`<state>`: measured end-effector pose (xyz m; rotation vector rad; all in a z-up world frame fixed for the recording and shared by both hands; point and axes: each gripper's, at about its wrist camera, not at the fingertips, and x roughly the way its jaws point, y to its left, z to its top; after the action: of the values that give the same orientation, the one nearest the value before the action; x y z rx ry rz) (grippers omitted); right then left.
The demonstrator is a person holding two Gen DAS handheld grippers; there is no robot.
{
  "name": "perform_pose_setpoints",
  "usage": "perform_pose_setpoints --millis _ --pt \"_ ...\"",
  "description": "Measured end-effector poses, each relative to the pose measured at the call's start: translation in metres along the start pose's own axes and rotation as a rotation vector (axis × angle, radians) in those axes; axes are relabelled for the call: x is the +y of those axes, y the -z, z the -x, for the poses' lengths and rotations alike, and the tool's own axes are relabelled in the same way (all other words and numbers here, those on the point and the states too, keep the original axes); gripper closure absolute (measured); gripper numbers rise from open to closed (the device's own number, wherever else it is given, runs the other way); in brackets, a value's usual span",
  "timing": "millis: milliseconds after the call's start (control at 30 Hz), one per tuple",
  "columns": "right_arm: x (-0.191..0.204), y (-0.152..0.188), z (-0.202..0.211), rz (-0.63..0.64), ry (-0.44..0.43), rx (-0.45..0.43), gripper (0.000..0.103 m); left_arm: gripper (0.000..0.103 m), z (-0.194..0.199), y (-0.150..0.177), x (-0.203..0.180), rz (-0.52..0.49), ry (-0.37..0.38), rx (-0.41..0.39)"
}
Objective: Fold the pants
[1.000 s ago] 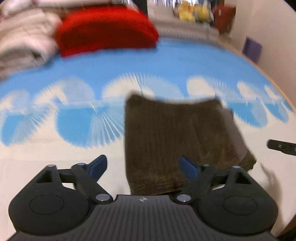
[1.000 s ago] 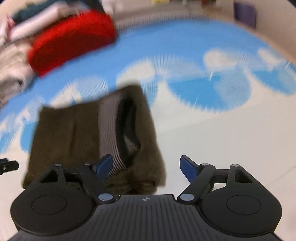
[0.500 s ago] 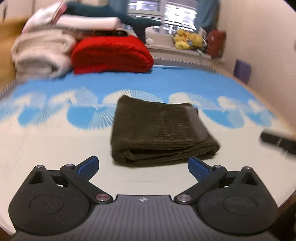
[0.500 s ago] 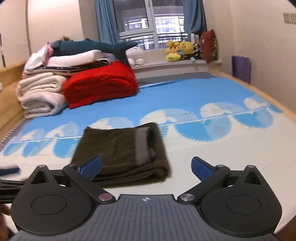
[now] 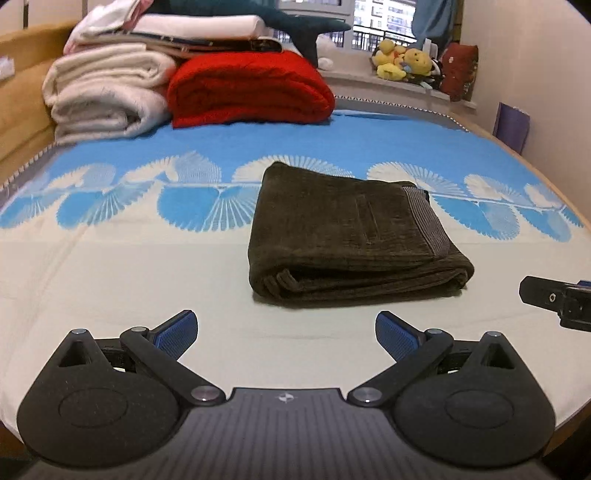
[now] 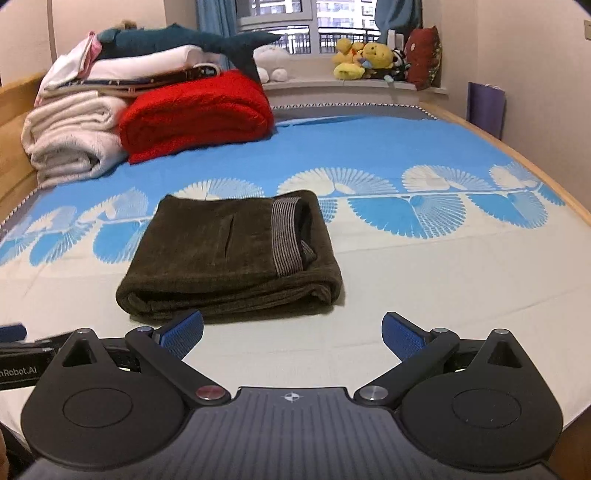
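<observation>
Your left gripper (image 5: 286,334) is wide open, nothing between the pads, hanging over the bed's near edge. Your right gripper (image 6: 293,334) is the same, jaws spread and empty. Pants (image 5: 351,230) lie folded in a flat brown bundle mid-bed (image 5: 110,266), just beyond both grippers, touching neither. Red blanket (image 6: 195,112) and white blankets (image 6: 70,144) are stacked at the far left corner

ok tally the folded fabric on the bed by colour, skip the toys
dark brown: 1, the folded pants
red: 1, the red blanket
cream or white: 2, the cream blanket under the white bedding; thinner layers between them can't be separated
total: 4
</observation>
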<state>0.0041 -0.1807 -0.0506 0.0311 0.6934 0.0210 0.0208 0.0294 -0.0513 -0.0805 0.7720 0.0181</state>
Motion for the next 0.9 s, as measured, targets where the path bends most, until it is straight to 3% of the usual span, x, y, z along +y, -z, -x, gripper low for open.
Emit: perform_pose_setpoints --millis 900 --pt "0.001 0.0002 -0.0027 0.002 -0.009 0.012 0.001 0.0 -0.0067 -0.0006 -0.0023 0.017 0.01 -0.005"
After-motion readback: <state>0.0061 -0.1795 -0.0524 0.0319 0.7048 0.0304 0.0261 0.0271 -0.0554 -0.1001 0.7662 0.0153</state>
